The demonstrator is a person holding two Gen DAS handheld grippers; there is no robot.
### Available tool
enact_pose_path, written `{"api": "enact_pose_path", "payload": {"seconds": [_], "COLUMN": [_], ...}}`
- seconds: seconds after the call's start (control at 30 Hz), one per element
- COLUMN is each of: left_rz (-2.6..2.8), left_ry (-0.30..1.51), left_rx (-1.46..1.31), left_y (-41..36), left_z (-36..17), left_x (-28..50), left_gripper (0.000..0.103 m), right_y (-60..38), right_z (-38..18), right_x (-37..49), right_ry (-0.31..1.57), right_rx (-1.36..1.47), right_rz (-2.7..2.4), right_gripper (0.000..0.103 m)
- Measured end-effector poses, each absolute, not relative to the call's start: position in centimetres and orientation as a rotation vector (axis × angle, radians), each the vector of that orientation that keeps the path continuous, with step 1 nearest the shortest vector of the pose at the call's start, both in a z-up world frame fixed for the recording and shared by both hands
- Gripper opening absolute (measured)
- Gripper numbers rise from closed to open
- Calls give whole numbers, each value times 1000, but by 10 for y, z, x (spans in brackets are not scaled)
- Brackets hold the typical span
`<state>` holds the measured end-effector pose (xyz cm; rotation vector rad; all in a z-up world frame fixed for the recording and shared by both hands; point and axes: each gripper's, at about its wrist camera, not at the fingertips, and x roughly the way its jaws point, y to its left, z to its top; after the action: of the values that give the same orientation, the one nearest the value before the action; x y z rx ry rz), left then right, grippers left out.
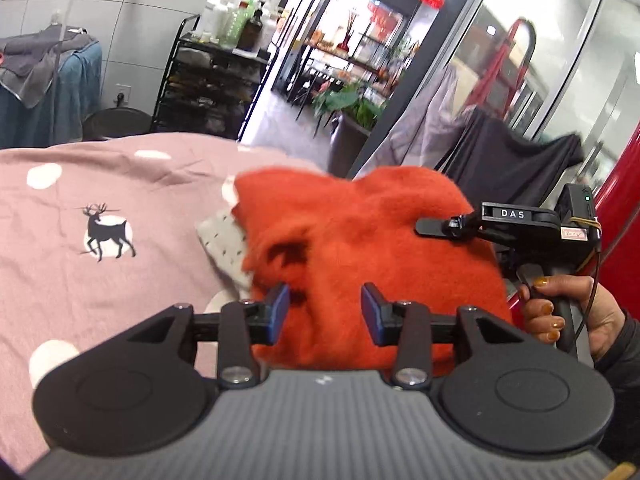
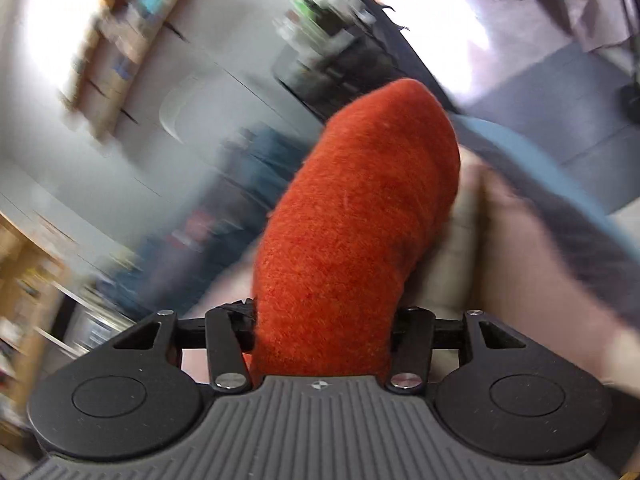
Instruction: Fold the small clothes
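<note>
2 blue pads (image 1: 280, 312) of left gripper (image 1: 325, 314) parted over orange knit garment (image 1: 360, 264) mid-frame on pink bedsheet (image 1: 80, 200), then right gripper (image 2: 324, 320) with fingers hidden, apparently clamped on garment (image 2: 352, 220) at center; best lowered slowly, edges kept aligned.

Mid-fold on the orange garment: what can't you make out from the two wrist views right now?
- Right wrist view: right gripper fingertips buried under the orange garment; grip unconfirmed. Background motion-blurred.
- Left wrist view: left gripper is open over the orange garment; its near edge is hidden by the gripper body.
- The grey patterned cloth is mostly covered by the garment.
</note>
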<state>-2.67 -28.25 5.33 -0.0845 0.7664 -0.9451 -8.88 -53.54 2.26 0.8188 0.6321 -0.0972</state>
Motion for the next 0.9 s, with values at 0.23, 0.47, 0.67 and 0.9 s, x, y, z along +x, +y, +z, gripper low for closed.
{"api": "enact_pose_path", "payload": {"seconds": [0.23,0.47,0.67,0.9], "left_rz": [-900,-931,-994,-1001], "left_ry": [736,604,614,626], "left_rx": [-5,93,245,309], "left_y": [-281,-293,-343,-356], "left_z": [55,81,64,39], "left_x": [-32,-39,-46,-52], "left_gripper": [43,54,54,61], "right_y": [-538,-499,-435,-439], "right_z": [-4,31,43,-4], "right_x": [-99,-125,-148,-126], "right_ry": [539,441,254,439], "right_rx": [813,478,-93,-104], "right_rz": [-127,-305,-425,-352], "right_gripper": [102,103,91,84]}}
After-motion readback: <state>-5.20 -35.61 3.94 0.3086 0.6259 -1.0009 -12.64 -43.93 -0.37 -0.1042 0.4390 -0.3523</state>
